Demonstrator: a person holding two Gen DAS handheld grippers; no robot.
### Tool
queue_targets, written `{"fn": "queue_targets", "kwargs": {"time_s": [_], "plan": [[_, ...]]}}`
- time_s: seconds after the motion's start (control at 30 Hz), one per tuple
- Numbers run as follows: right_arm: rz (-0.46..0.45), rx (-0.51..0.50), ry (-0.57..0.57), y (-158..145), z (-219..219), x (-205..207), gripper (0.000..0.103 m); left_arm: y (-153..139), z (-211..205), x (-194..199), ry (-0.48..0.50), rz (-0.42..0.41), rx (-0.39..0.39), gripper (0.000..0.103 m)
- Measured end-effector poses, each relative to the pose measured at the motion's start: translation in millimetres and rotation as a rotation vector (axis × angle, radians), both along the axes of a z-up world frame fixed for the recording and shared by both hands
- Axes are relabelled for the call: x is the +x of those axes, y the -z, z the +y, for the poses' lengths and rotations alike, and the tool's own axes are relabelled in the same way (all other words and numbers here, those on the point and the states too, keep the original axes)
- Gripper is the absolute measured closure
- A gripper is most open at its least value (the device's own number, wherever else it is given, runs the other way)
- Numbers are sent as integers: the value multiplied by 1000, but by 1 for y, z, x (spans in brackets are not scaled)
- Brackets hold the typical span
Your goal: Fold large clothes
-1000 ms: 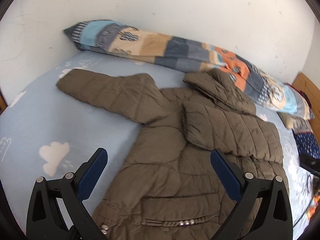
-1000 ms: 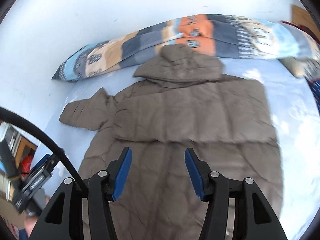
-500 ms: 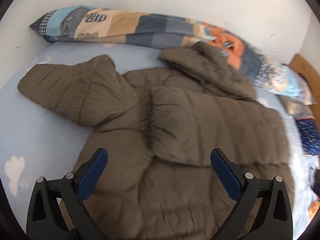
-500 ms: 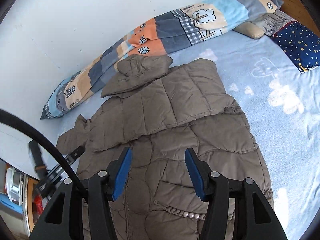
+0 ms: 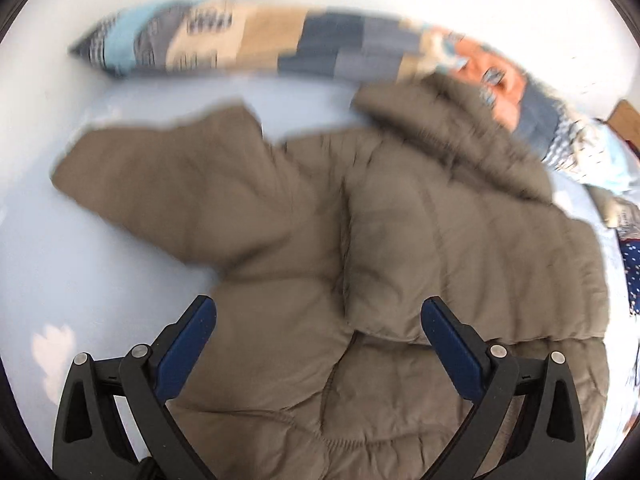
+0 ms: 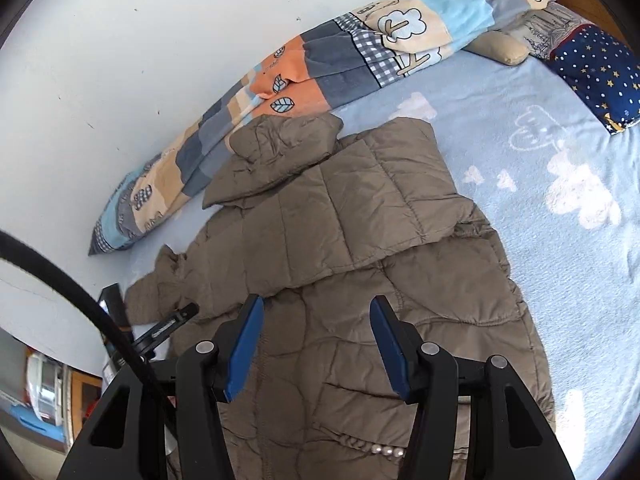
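White wall backs a blue bed (image 6: 520, 184) where the brown padded jacket (image 6: 360, 260) lies flat mid-mattress, one sleeve folded across for folding. Left gripper (image 5: 318, 316) and right gripper (image 6: 316, 340) hover released, grasping nothing.

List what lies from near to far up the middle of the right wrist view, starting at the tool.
Right tool → brown puffer jacket body → sleeve folded across it → hood → long patchwork pillow → white wall.
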State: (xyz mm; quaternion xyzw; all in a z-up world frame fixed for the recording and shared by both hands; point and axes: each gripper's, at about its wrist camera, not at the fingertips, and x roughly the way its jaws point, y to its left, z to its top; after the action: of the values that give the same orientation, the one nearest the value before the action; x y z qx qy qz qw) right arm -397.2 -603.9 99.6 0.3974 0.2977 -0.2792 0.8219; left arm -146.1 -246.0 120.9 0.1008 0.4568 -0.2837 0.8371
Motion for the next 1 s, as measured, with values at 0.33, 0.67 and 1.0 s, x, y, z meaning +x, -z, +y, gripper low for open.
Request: {"fn": "queue_targets", "kwargs": {"time_s": [0.33,0.67,1.0], "plan": [[11,-61,13,-13,12,-1,39,-134,74,-5,48,-167,-192,0],[48,-84,28,-7,8,-5,39,-109,128,54,-81,-2,-229,0],[55,-59,-10,0,8,10,39,-76,162,89,-197,83,-238,0]]}}
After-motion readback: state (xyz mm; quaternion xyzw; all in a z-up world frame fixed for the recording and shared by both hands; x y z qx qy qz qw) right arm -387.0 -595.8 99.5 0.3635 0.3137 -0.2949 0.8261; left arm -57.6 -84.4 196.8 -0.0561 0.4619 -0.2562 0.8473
